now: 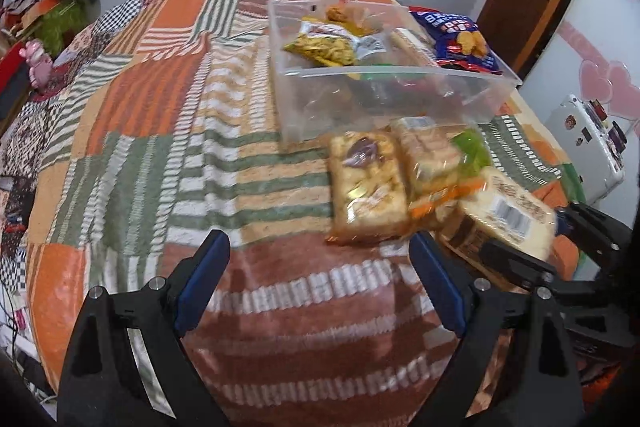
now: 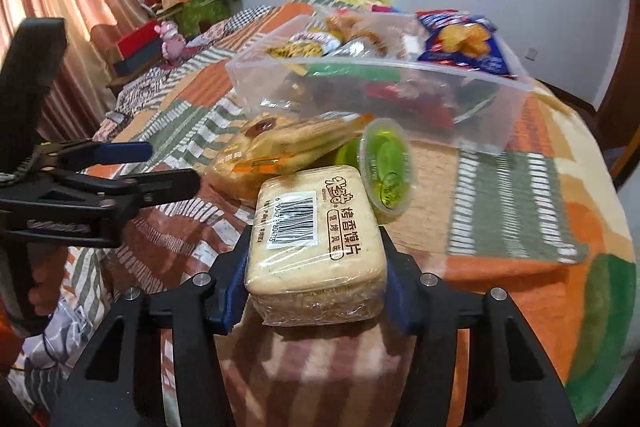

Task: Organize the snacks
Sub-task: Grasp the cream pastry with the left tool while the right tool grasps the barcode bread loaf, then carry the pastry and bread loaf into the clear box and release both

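Now, left to right across both views:

Left gripper (image 1: 320, 255): spread wide, nothing between the blue pads, low in the left wrist view over the patchwork bedspread (image 1: 160, 155); seen from the side at mid-left of the right wrist view (image 2: 168, 163).

Bun packet (image 1: 366, 187): clear wrap, purple mark on top, lying flat just beyond the left gripper's right finger; writing too blurred to read.

Cracker packet (image 1: 436, 155): touching the bun packet's right edge, orange strip at its near end; print unreadable.

Right gripper (image 2: 316, 267): pinching a wrapped block of baked bun slices (image 2: 316, 227), centre of the right wrist view; also at right of the left wrist view (image 1: 508, 215).

Block label: white barcode sticker with digits starting 6 9347, brown Chinese print 烤香馍片, smaller oval caption beneath.

Green jelly cup (image 2: 386, 167): tilted on its side, just beside the block's far right corner; lid print not legible.

Clear plastic bin (image 2: 400, 95): upper centre-right, holding mixed snack bags.

Blue bag (image 2: 464, 43): at the bin's far right end, fried pieces pictured, lettering blurred.
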Demonstrator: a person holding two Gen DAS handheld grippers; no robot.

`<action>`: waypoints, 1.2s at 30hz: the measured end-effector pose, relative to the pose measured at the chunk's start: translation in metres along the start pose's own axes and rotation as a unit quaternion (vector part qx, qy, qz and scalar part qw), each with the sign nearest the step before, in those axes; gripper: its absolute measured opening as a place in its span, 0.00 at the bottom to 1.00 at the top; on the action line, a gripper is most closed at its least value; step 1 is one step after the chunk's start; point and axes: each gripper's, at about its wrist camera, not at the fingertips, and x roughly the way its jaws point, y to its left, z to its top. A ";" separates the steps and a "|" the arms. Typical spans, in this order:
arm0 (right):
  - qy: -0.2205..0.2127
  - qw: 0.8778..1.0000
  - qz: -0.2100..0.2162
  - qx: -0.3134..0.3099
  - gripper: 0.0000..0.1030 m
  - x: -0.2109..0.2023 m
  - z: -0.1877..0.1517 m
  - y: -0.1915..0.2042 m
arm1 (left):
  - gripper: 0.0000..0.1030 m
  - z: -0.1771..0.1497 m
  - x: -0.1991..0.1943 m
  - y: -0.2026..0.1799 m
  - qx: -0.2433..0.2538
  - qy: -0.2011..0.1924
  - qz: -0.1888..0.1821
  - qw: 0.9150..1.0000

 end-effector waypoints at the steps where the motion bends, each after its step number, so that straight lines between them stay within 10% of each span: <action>1: -0.004 1.000 -0.002 0.003 0.51 -0.005 -0.001 -0.003 | 0.89 0.001 0.002 -0.003 0.003 0.000 -0.001 1.000; 10: -0.044 0.998 -0.023 0.047 0.51 -0.036 0.004 -0.037 | 0.87 0.021 0.036 -0.023 0.015 0.006 -0.012 1.000; 21: -0.065 0.995 -0.034 0.069 0.51 -0.043 0.011 -0.050 | 0.46 0.022 0.061 -0.011 0.008 0.019 0.011 1.000; 36: -0.094 0.993 -0.037 0.058 0.51 -0.043 0.039 -0.048 | 0.43 0.031 -0.004 -0.011 0.018 -0.047 -0.008 0.999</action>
